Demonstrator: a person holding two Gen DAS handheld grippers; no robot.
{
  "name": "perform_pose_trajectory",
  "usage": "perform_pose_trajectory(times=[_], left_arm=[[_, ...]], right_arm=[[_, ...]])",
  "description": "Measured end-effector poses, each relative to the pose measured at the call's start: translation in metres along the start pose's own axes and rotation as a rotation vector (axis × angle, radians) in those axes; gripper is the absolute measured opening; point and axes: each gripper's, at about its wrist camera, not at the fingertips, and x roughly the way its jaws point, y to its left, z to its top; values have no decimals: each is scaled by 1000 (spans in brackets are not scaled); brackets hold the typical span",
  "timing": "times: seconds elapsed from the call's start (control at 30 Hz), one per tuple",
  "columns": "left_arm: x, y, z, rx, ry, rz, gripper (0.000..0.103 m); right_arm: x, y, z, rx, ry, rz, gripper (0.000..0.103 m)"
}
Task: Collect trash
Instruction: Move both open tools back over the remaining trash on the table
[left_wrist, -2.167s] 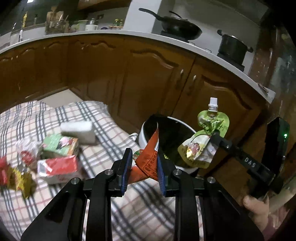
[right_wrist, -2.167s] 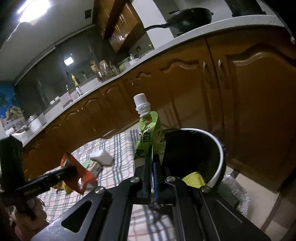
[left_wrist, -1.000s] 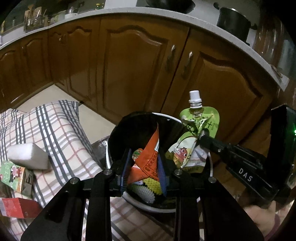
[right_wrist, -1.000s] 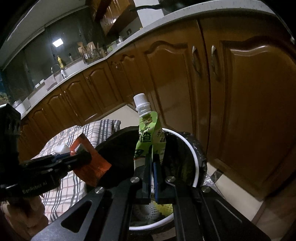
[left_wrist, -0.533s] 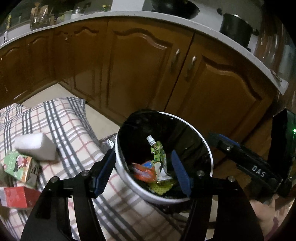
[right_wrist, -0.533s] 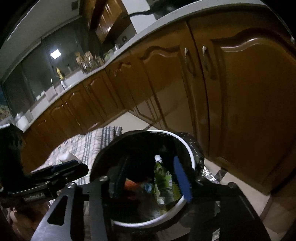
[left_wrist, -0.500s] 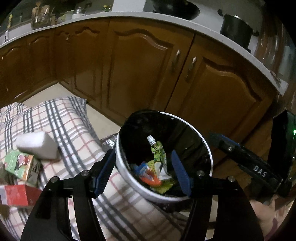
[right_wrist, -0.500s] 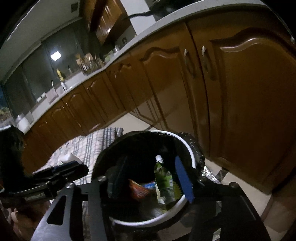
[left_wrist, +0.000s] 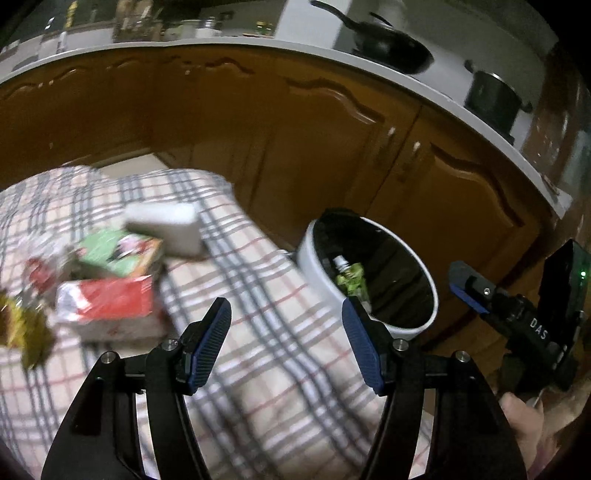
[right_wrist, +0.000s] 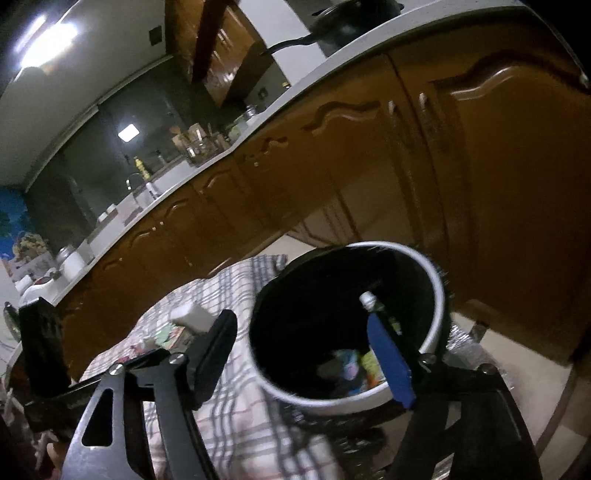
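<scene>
Both claws empty, your left gripper (left_wrist: 286, 343) spread, your right gripper (right_wrist: 303, 354) opening wider beside the bin (right_wrist: 437, 295) — swing carelessly toward the red packet (left_wrist: 107, 302) and you'll clip that rim and tip it.

Home kitchen: wooden cabinets (left_wrist: 314, 147) under white countertop (left_wrist: 221, 44), wok (left_wrist: 388, 48) at one o'clock, sink faucet (right_wrist: 131, 182) at ten.
</scene>
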Motion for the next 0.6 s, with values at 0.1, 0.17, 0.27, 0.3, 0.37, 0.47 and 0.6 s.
perform_pose_trajectory(times=[0.1, 0.17, 0.27, 0.3, 0.37, 0.47, 0.6], left_arm=[[-14, 17, -9, -31, -6, 24, 63], [-24, 29, -15, -47, -10, 38, 63], [-39, 45, -23, -73, -20, 68, 63], [-44, 51, -26, -83, -24, 74, 63], [-51, 61, -30, -98, -31, 88, 63], [-66, 78, -37, -124, -41, 114, 63], [-79, 95, -44, -151, -52, 138, 63]], right_arm=[[7, 13, -7, -5, 33, 42, 88], [12, 22, -12, -9, 58, 72, 91], [17, 36, -21, -29, 86, 99, 92], [19, 41, -23, -36, 91, 106, 93], [21, 50, -28, -52, 101, 119, 94], [24, 61, -31, -76, 114, 139, 94], [27, 81, -40, -110, 131, 160, 94]])
